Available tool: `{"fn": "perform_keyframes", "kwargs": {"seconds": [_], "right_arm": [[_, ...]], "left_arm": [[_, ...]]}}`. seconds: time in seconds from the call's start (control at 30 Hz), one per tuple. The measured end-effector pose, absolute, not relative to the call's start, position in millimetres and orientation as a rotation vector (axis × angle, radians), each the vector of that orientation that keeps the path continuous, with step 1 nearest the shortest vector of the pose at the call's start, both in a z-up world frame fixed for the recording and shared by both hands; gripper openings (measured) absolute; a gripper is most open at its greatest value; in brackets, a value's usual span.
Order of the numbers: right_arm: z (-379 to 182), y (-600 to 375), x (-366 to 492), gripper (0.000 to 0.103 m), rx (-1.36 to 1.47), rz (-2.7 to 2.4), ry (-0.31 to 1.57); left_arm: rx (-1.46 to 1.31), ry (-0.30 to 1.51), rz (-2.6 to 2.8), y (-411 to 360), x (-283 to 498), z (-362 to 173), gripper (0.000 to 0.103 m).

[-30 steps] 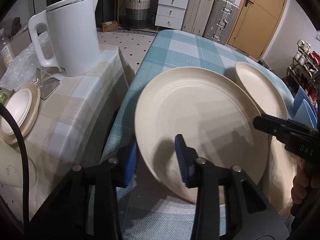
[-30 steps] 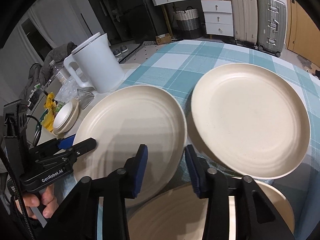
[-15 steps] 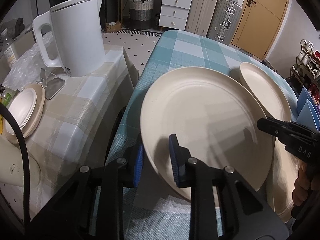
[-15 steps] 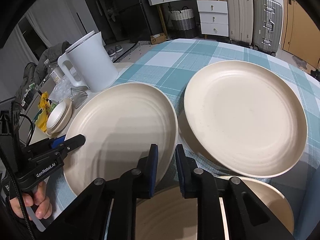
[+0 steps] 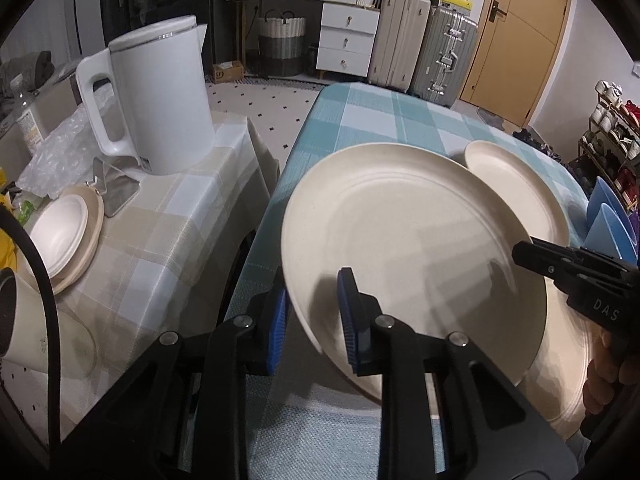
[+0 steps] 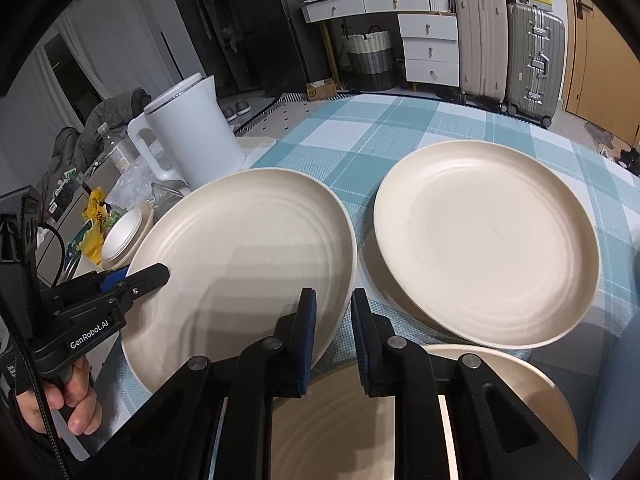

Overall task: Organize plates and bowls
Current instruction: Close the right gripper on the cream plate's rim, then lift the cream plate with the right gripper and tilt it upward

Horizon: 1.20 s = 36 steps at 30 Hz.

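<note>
A large cream plate (image 5: 400, 240) lies at the left side of the teal checked table (image 5: 360, 120). My left gripper (image 5: 312, 312) is shut on its near left rim, one blue pad under and one over. My right gripper (image 6: 334, 320) is shut on the same plate (image 6: 248, 256) at its right rim. Each gripper shows in the other view: the right gripper (image 5: 520, 250) at the plate's far side, the left gripper (image 6: 160, 272) with a hand below it. A second cream plate (image 6: 488, 248) sits to the right, and a third plate (image 6: 500, 400) lies nearest, partly under my right gripper.
A white kettle (image 5: 160, 100) stands on a beige checked side table (image 5: 160, 240) to the left, with stacked small dishes (image 5: 60, 236) and a paper cup (image 5: 24, 320). Blue bowls (image 5: 608, 220) stand at the right table edge. Suitcases and drawers line the far wall.
Both grippers' jaws have closed from open onto the rim of the left plate, one on each side. The hands have hardly moved.
</note>
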State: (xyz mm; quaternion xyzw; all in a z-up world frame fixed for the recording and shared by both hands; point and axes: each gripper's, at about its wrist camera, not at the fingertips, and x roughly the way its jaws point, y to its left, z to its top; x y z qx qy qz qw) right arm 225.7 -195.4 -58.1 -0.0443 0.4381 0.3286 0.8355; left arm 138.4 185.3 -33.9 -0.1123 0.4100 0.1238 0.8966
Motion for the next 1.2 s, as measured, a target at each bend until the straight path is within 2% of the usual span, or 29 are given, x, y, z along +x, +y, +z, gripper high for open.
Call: {"fn": "perform_keyframes", "kwargs": {"seconds": [1.2], "right_arm": [[-17, -302, 175, 0.018, -0.048, 0.578, 0.805]], "left_arm": [[-0.115, 0.765, 0.087, 78, 116, 13, 0.021]]}}
